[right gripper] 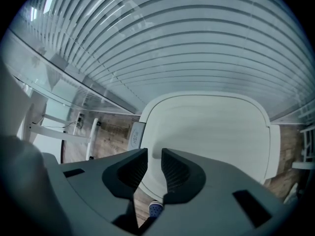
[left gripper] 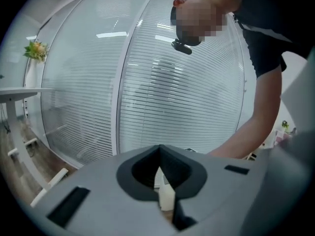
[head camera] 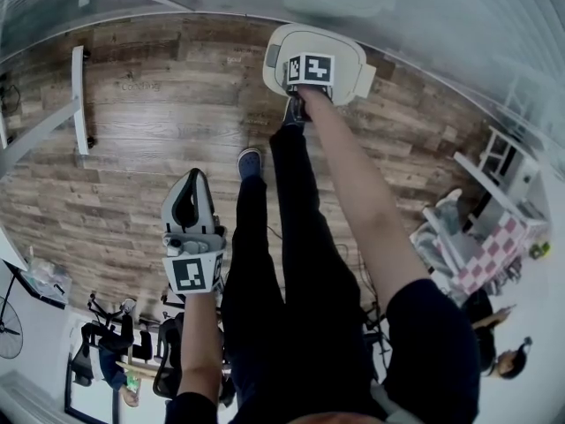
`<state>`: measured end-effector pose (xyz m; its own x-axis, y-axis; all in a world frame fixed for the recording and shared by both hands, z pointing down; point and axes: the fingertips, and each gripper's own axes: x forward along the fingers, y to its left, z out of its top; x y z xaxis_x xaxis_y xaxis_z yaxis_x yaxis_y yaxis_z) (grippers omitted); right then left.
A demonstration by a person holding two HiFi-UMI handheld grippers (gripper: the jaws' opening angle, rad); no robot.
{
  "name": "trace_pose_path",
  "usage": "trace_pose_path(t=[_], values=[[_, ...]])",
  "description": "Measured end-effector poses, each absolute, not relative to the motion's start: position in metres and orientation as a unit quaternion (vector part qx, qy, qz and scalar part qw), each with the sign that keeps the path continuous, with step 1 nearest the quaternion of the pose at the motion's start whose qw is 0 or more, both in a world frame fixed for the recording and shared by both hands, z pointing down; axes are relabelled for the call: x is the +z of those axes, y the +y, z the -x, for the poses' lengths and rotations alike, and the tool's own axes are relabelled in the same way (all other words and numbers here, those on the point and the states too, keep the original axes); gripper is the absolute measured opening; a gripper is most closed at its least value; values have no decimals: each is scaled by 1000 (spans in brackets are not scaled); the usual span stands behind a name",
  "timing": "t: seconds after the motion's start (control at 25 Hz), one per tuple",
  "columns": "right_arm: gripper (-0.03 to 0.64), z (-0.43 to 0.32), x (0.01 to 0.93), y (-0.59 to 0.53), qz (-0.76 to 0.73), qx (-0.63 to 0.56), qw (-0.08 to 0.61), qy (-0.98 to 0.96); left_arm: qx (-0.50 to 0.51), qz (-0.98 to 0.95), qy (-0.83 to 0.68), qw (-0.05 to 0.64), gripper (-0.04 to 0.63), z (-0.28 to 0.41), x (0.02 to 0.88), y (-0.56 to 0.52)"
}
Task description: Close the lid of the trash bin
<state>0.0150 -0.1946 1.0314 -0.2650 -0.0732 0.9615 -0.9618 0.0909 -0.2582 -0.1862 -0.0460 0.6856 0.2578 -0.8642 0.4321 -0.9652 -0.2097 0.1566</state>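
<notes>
Your trash bin [head camera: 357, 73] stands on the floor [head camera: 177, 148] by the glass wall [head camera: 397, 7], its lid [right gripper: 206, 132] right under your right tool [right gripper: 154, 154] — jaws a narrow gap apart, gripping nothing — and that lid looks like light, stiff, slick plastic, so push on its flat top, don't pinch.

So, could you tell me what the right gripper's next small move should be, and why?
Probably press the right gripper straight down on the lid. The lid looks lowered, and the narrowly parted fingers are over it holding nothing, so a push should seat it.
</notes>
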Motion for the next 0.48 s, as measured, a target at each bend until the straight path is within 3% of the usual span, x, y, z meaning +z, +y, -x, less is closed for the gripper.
trace_pose_path(t=[0.16,0.28,0.48], values=[[102,-13,1031,-196,-418,511,434,-612,112,-750,-616,211,6,208,686,-49],[181,-16,1025,-187,-410,509,442,-614,120,-748,-624,191,6,215,679,-51],[225,-40,999,-164,-411,495,440,-627,128,-746,-630,172,6,218,663,-55]])
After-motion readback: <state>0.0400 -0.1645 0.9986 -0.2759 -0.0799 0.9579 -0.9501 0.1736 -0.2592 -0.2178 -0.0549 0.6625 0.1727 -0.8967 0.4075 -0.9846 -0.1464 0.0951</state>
